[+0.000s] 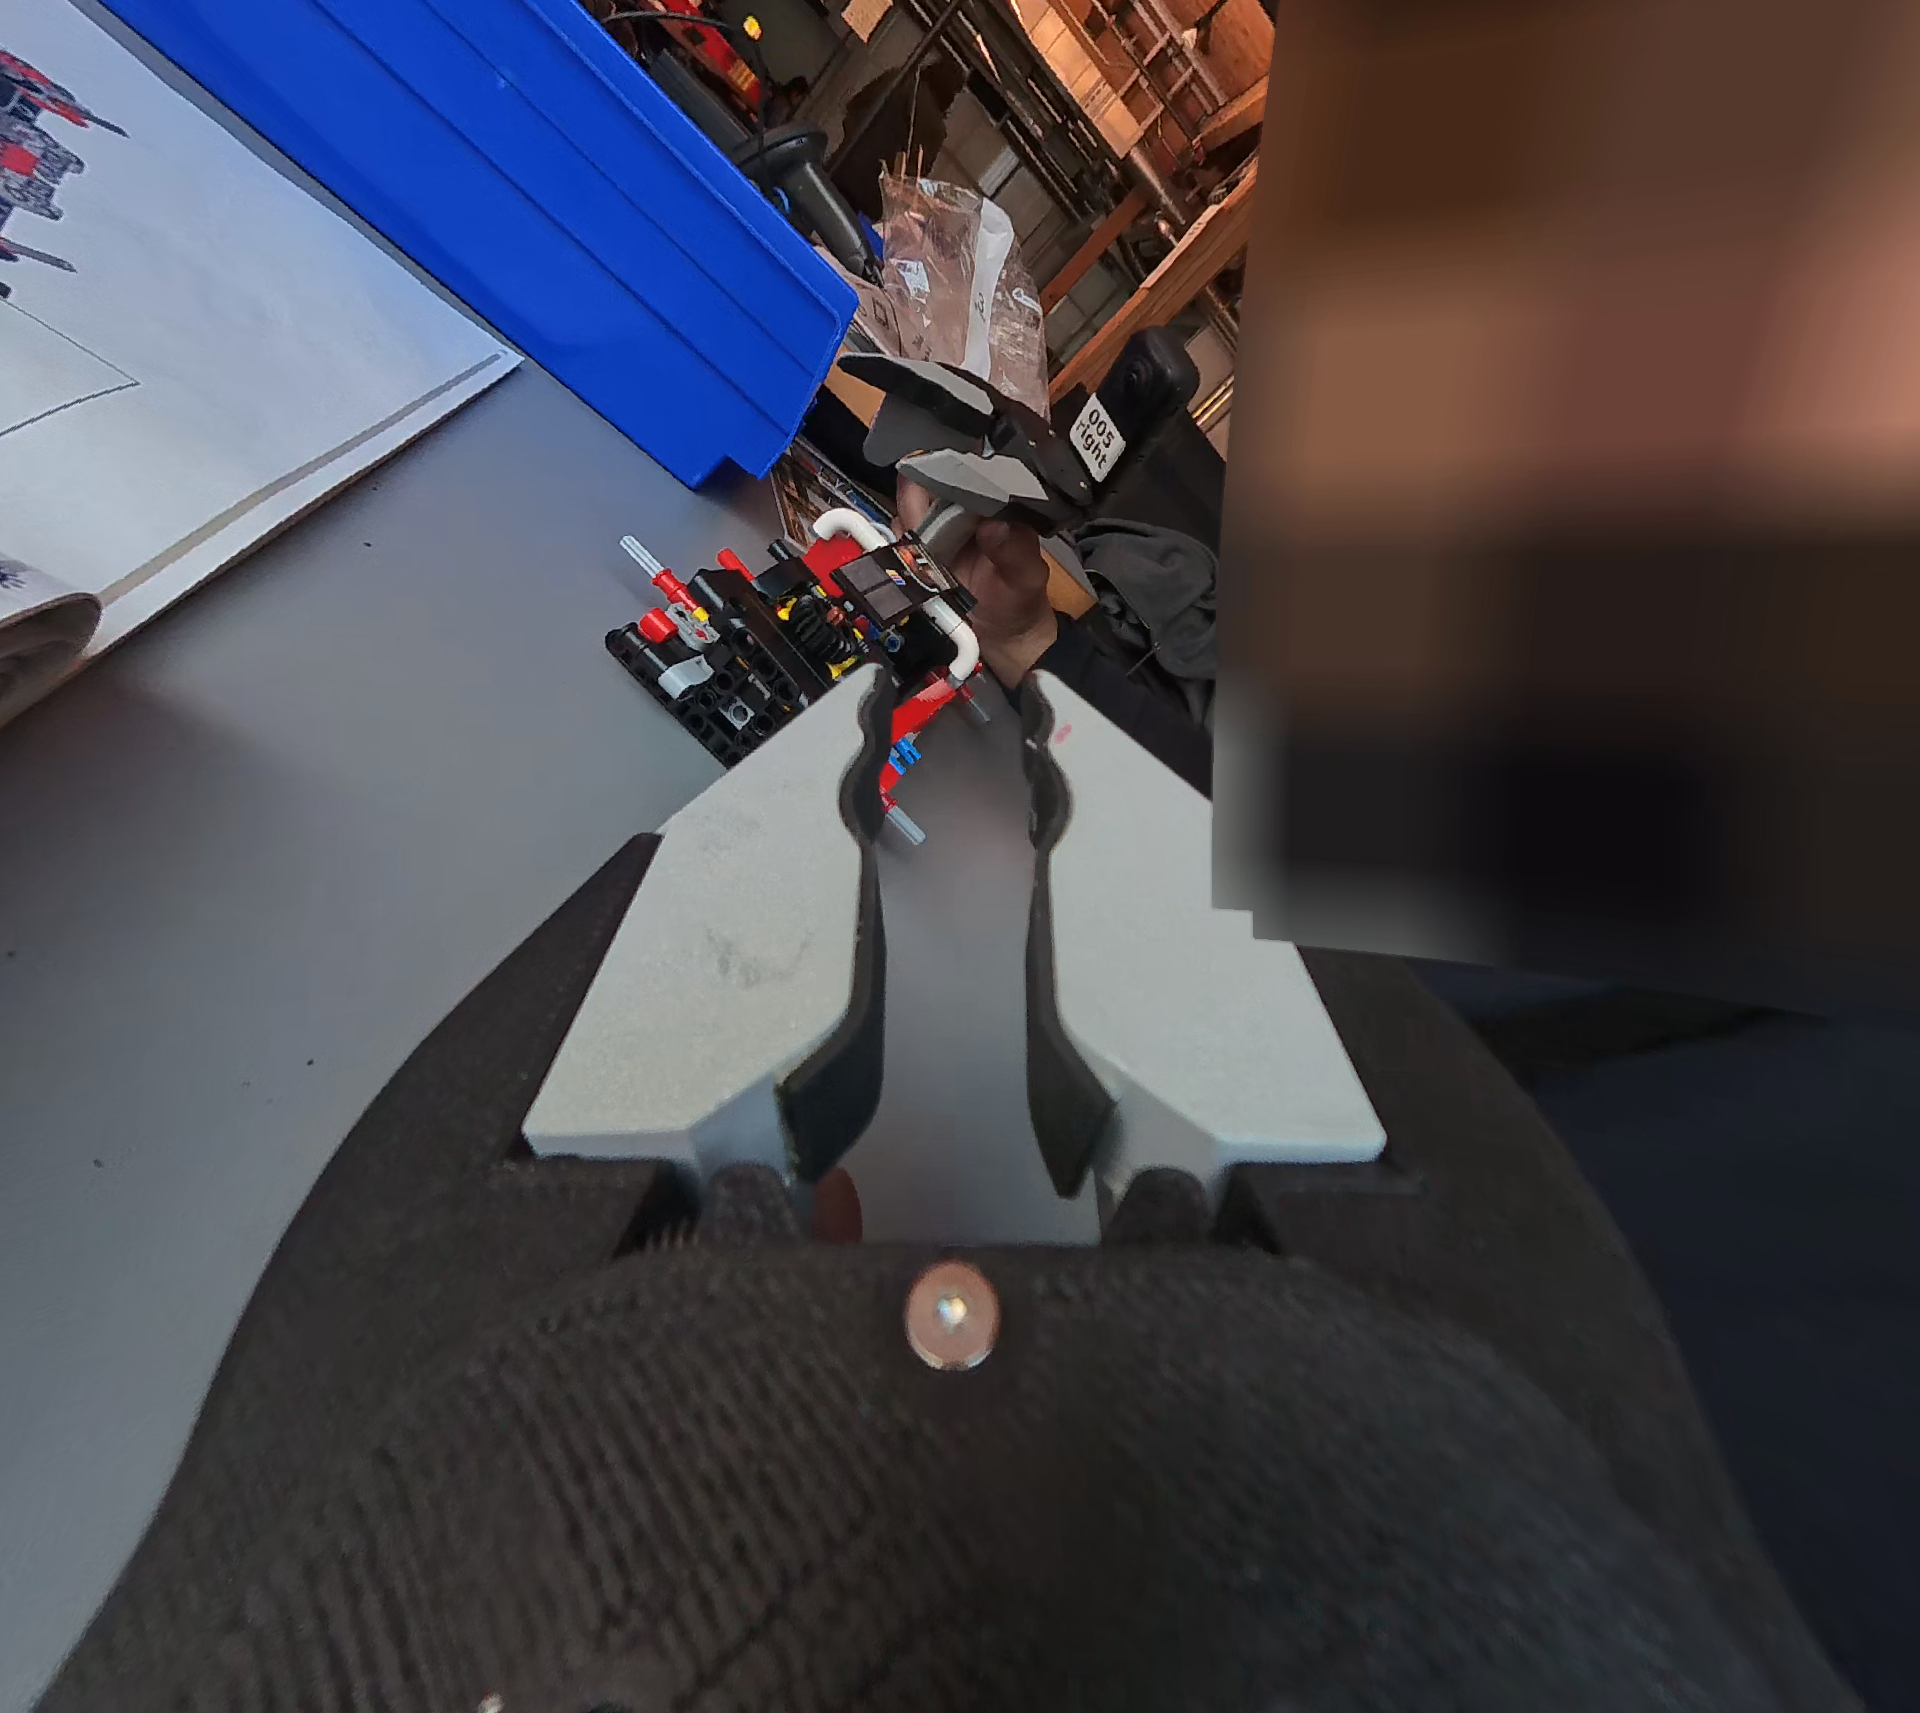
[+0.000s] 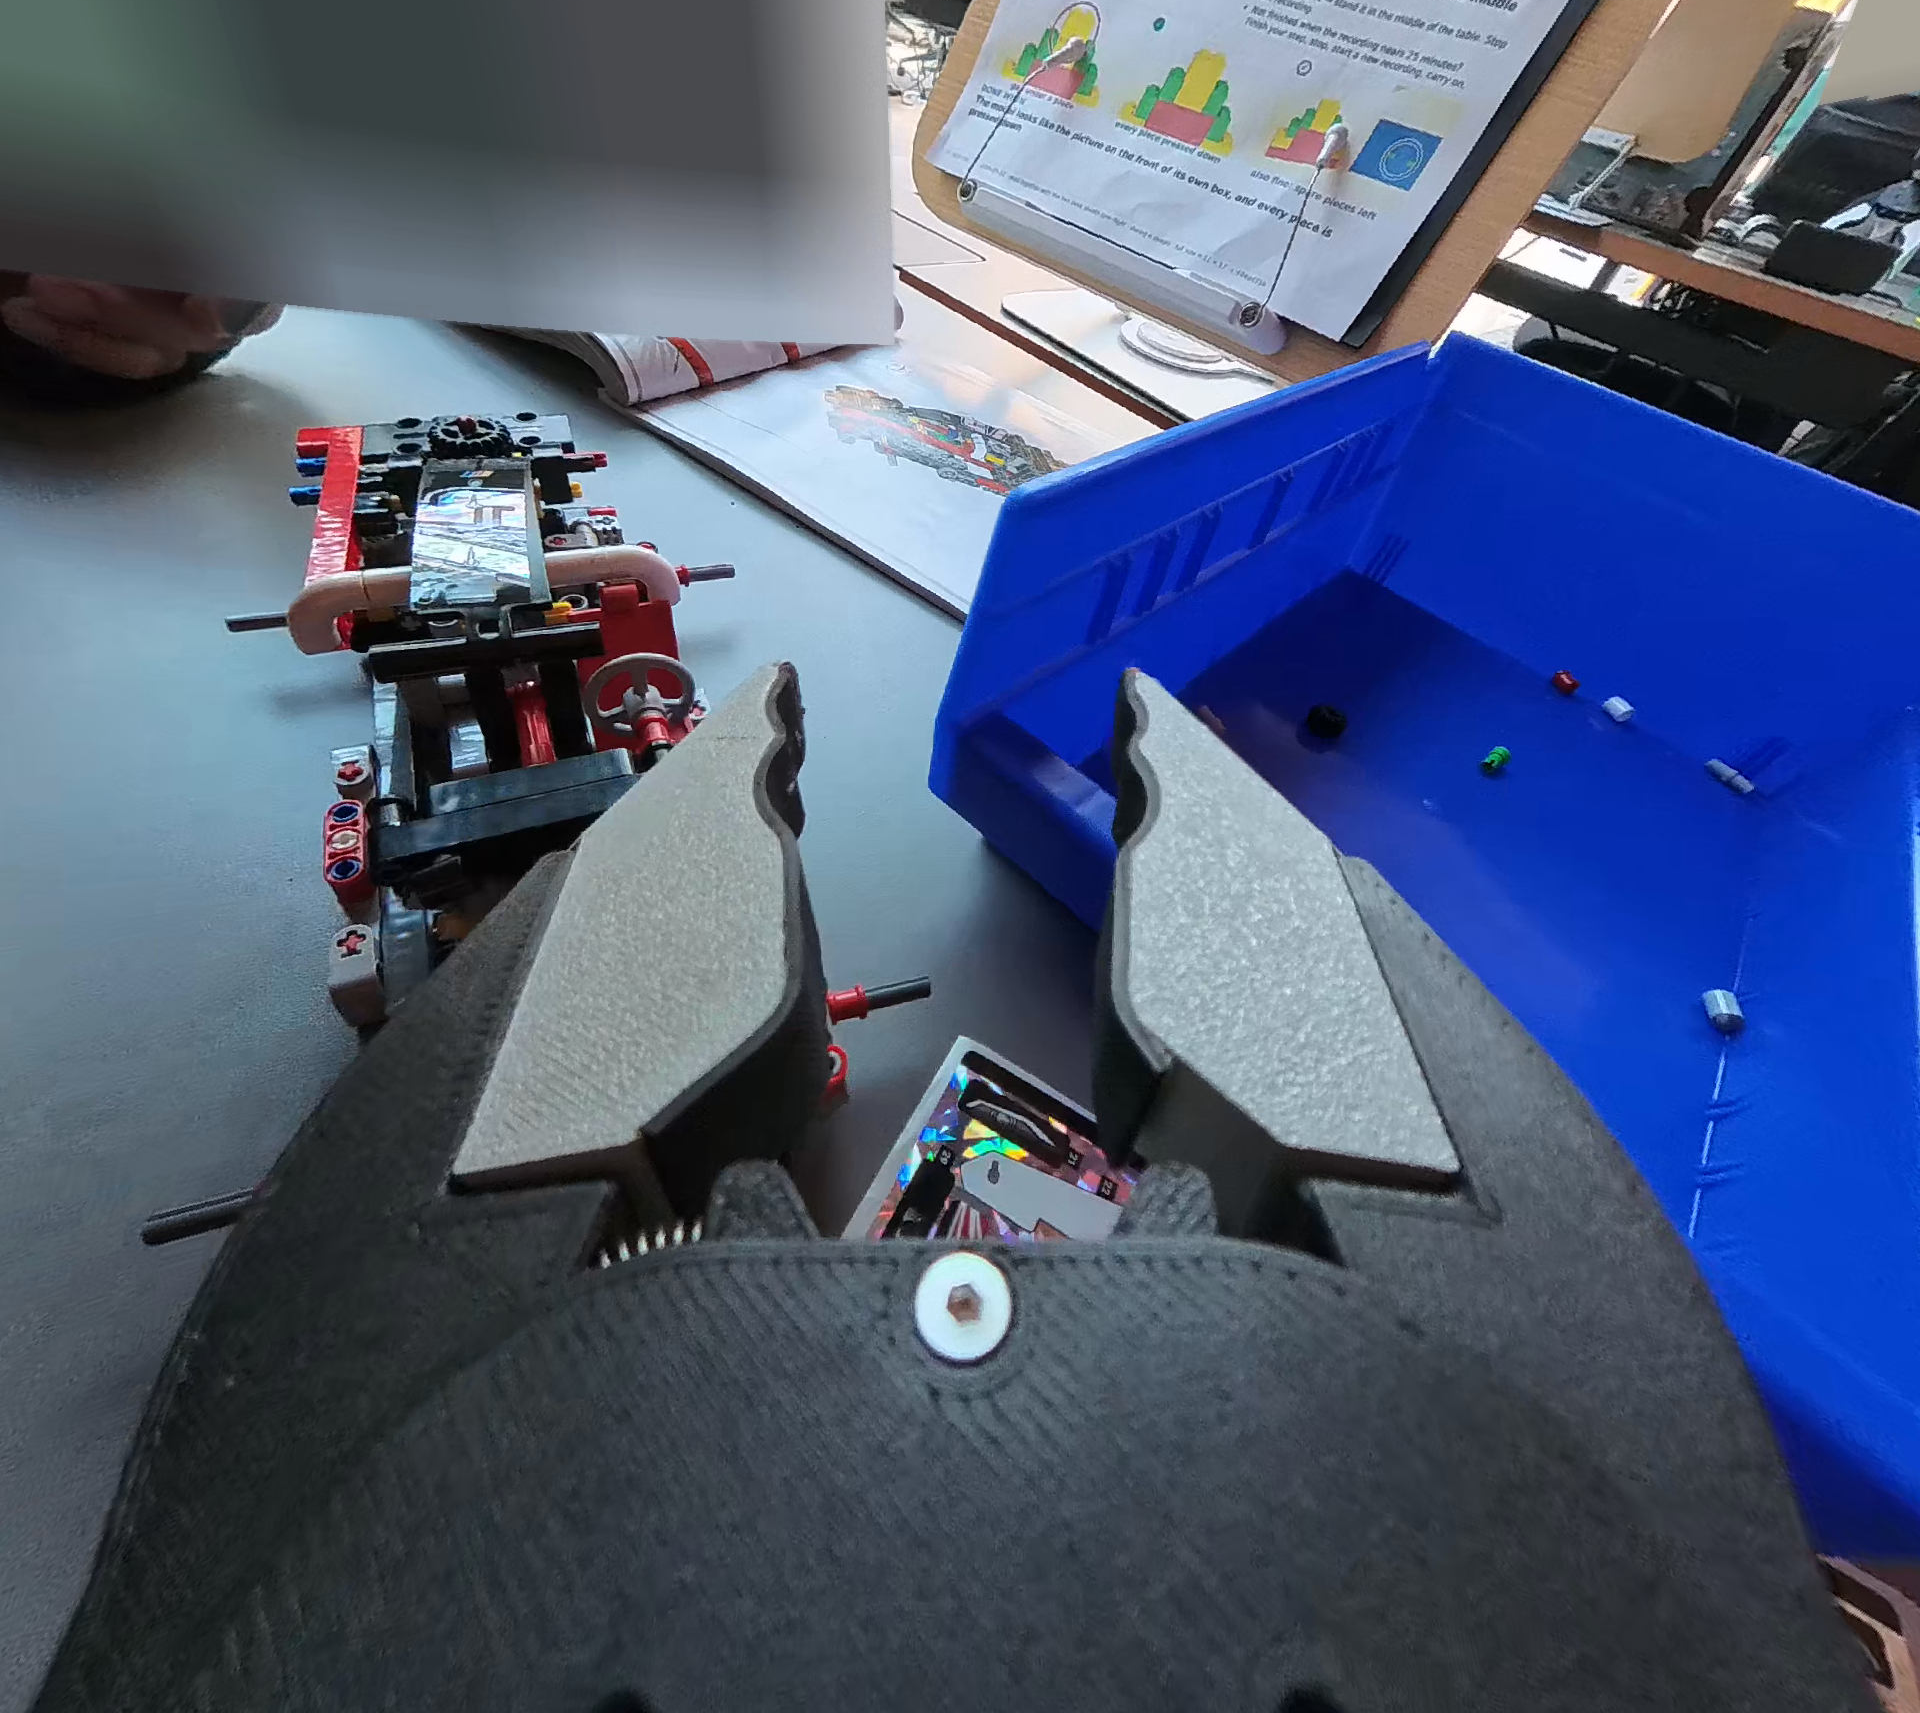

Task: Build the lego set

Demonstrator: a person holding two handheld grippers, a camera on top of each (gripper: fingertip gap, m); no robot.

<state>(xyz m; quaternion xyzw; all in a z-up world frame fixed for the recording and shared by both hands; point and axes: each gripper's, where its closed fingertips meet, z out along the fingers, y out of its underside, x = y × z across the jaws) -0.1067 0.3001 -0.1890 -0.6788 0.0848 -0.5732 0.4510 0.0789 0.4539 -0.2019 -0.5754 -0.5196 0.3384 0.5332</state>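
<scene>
A partly built red and black brick vehicle chassis [image 1: 790,624] lies on the grey table [image 1: 364,780]. My left gripper [image 1: 954,687] hovers low just in front of it, jaws a little apart with only bare table between the pads. My right gripper [image 2: 958,687] is wide open and empty. It hangs over the table between the chassis [image 2: 488,624] and a blue bin [image 2: 1558,884]. In the left wrist view, the right gripper [image 1: 920,442] shows above the far end of the chassis, held by a hand.
The blue bin [image 1: 468,105] holds a few small loose pieces, such as a green one [image 2: 1494,759]. An open instruction booklet [image 2: 883,458] lies behind it, below a printed sheet on a stand [image 2: 1247,32]. A shiny sticker sheet [image 2: 997,1154] and a red pin [image 2: 878,996] lie under my right gripper.
</scene>
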